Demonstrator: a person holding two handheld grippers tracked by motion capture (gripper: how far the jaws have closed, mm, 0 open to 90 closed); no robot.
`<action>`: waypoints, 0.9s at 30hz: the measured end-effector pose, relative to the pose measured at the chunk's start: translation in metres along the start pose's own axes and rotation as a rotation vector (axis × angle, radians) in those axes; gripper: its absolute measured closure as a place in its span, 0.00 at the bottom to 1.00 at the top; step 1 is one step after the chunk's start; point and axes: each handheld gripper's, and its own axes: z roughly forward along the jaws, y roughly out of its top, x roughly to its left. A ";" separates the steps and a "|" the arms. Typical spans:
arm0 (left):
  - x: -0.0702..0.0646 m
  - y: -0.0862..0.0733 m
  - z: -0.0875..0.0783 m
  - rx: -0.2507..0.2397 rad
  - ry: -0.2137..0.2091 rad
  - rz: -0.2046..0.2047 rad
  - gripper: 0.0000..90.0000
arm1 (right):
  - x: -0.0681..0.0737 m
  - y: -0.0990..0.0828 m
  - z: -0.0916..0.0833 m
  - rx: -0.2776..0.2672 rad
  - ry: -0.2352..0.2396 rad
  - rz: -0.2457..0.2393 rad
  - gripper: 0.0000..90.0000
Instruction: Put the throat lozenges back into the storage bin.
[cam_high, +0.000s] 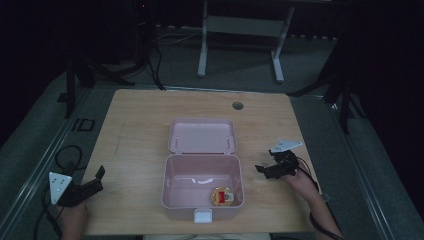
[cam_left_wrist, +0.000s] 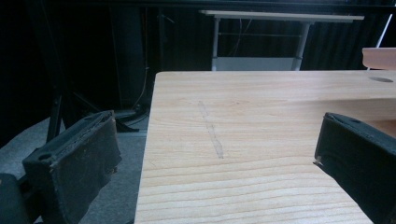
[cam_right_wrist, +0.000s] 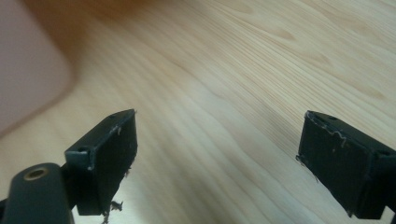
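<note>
A pink box (cam_high: 202, 187) sits mid-frame on the tabletop (cam_high: 135, 125), its lid (cam_high: 202, 136) thrown back flat behind it, toward the top of the frame, so the inside is open from above. A small round item with a red label (cam_high: 222, 196) lies in the box's lower right corner; what it is cannot be made out.

The left gripper (cam_high: 99, 179) rests at the lower left of the frame, by the tabletop's edge and well apart from the box, jaws spread and empty. The right gripper (cam_high: 264, 170) sits just right of the box, pointing toward it, jaws likewise apart with nothing between them. It looks better placed to reach in or to work the lid. The white latch (cam_high: 202, 215) at the front hangs free.
</note>
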 end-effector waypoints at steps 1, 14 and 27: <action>0.000 0.000 0.000 0.001 0.000 0.002 0.00 | -0.002 -0.003 0.001 -0.002 -0.013 0.012 0.13; 0.000 0.000 0.000 0.001 0.001 0.003 0.00 | -0.027 -0.042 -0.007 -0.107 -0.248 0.214 0.12; 0.000 0.000 0.000 0.000 -0.001 -0.001 0.00 | -0.042 -0.064 -0.023 -0.193 -0.414 0.445 0.12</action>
